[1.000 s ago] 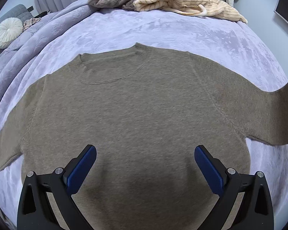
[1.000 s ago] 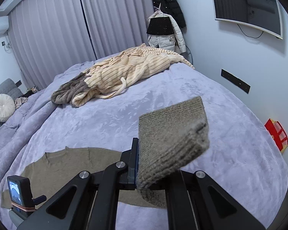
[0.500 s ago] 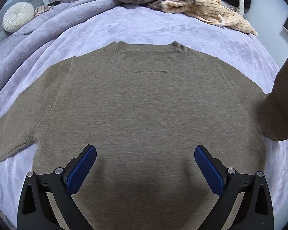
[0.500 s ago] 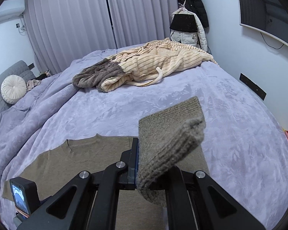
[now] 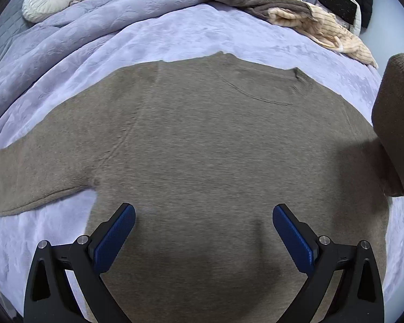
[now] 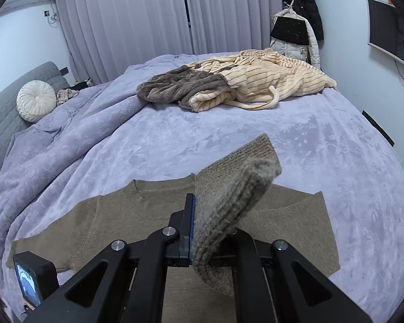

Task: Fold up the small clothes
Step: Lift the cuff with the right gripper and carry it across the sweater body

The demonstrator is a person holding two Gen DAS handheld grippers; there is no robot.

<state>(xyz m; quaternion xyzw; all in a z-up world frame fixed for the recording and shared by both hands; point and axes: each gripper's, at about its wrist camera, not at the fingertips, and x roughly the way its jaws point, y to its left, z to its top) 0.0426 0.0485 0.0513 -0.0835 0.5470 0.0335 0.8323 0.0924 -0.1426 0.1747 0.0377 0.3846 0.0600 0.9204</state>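
Observation:
A brown knit sweater (image 5: 202, 145) lies flat, chest up, on the lavender bed cover (image 5: 175, 35), neckline toward the far side. Its left sleeve (image 5: 27, 177) stretches out to the left. My left gripper (image 5: 203, 231) hovers open over the lower body of the sweater, blue pads wide apart with nothing between them. My right gripper (image 6: 199, 231) is shut on the ribbed cuff of the other sleeve (image 6: 229, 196), lifted above the sweater's body (image 6: 115, 220). That raised sleeve (image 5: 396, 123) shows at the right edge of the left wrist view.
A heap of cream striped and grey-brown clothes (image 6: 234, 83) lies at the far side of the bed. A round white cushion (image 6: 36, 101) rests against a grey headboard at left. Jackets (image 6: 296, 27) hang by the curtains. A screen (image 6: 393, 35) hangs on the right wall.
The right gripper has carried the sleeve cuff in over the sweater's body. The left gripper has shifted sideways over the sweater, still open; the neckline now sits to the right in its view.

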